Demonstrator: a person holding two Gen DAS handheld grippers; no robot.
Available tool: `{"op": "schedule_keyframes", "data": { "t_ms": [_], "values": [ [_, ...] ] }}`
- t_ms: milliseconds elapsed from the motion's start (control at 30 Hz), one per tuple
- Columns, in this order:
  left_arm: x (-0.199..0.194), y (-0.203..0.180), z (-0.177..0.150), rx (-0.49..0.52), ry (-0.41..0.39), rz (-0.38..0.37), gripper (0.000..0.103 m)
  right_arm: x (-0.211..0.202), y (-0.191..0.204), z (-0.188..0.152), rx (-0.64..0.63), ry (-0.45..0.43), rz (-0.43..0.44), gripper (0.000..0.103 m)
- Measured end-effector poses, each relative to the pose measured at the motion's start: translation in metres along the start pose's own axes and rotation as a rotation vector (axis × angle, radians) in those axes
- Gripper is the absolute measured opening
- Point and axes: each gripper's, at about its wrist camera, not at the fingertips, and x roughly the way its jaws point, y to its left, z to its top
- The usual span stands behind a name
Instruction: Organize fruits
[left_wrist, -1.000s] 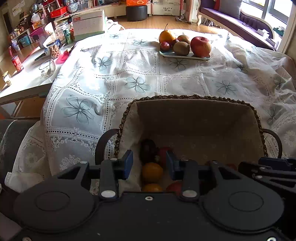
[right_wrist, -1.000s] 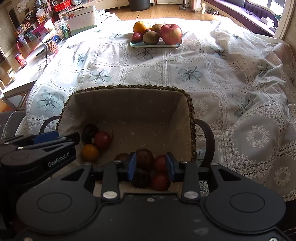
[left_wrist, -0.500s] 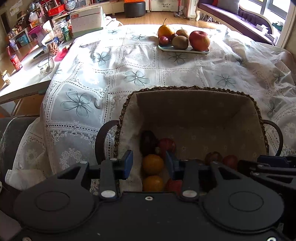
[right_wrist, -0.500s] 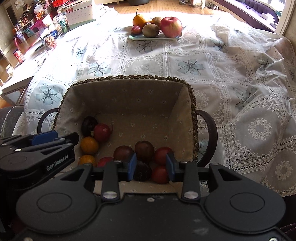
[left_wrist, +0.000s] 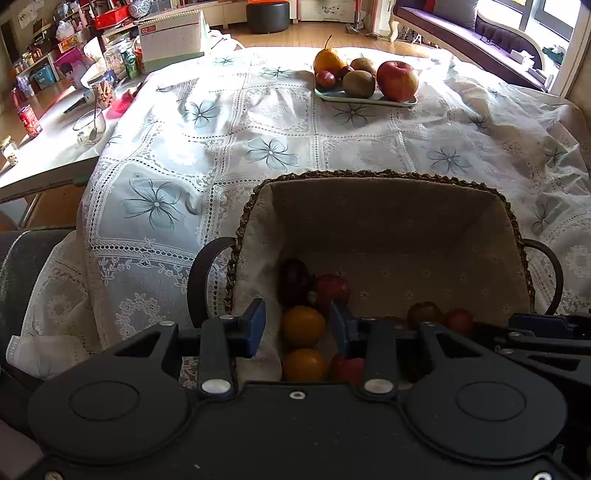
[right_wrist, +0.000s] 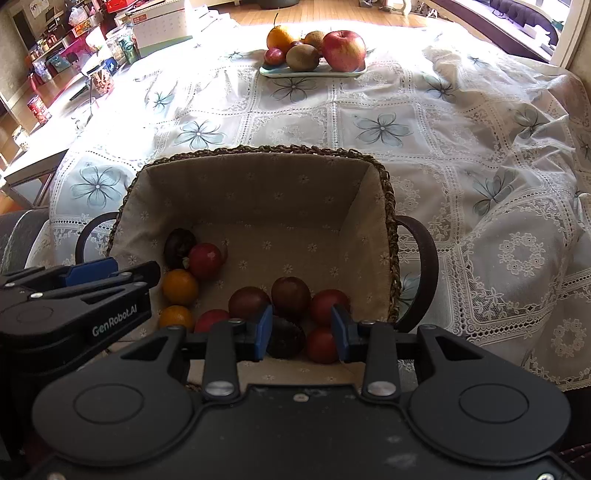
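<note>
Fruits (right_wrist: 251, 295) lie in the lined basket (right_wrist: 258, 184) on the clothed surface (right_wrist: 406, 129) — just ahead of both claws. Left claw (left_wrist: 297, 326) and right claw (right_wrist: 301, 334) hover level over its near rim, parted, gripping nothing.

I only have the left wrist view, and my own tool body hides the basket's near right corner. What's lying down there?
Observer: A cluster of fruit. Nearest are a dark fruit and a red fruit, side by side, framed between the fingers of the right tool.
Operator: Is that tool gripping either one?
Observer: No. It is open and nothing is gripped.
Operator: Any bare floor left in that corner of the basket?
Observer: Yes, a strip of the basket lining shows bare just on the near side of those two fruits.
</note>
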Motion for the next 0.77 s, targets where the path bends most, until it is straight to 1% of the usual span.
{"op": "schedule_keyframes", "data": {
  "t_ms": [267,600,767],
  "values": [
    [0.0039,0.0004,-0.0008,-0.012,0.028,-0.029,0.048,0.0056,-0.0004,0.0004,0.003,0.016,0.003,0.037],
    [0.0039,-0.0014,-0.0017,-0.003,0.03,-0.034,0.048,0.0074,0.0005,-0.0003,0.0,0.018,0.006,0.037],
    [0.0034,-0.0008,-0.0018,-0.005,0.018,-0.021,0.048,0.0074,0.0005,-0.0003,0.001,0.017,0.007,0.037]
  ]
}}
